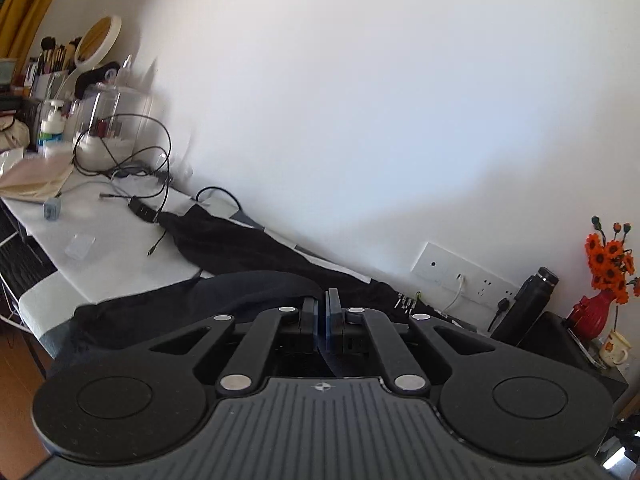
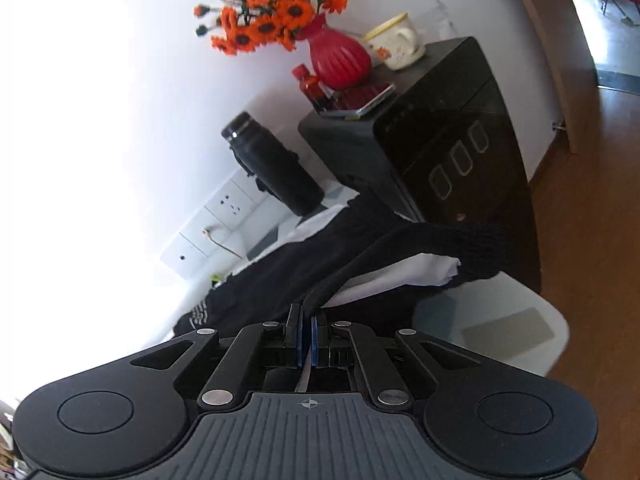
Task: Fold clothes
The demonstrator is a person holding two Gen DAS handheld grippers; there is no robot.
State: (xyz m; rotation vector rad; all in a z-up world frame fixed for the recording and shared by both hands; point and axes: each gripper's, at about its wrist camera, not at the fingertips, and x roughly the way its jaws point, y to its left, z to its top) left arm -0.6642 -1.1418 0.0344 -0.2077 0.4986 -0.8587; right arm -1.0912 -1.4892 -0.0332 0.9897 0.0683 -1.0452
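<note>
my right gripper [image 2: 306, 312] is clamped on a hem of the black garment [image 2: 280, 280], lifting it off the white table [image 2: 520, 320]; my left gripper [image 1: 321, 304] has its fingers together, seemingly pinching the same cloth, though i cannot tell for sure. folding looks barely begun. the red vase [image 2: 338, 58] holds orange flowers [image 2: 264, 20].

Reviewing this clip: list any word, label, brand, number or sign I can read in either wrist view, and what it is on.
No text reads clearly in either view.
black garment: white print near its edge, too small and blurred to read.
white pump bottle: teal label, blurred.
left gripper and right gripper: a small crosshair emblem on each body, no letters.
cream mug: orange flower motif, no words.
</note>
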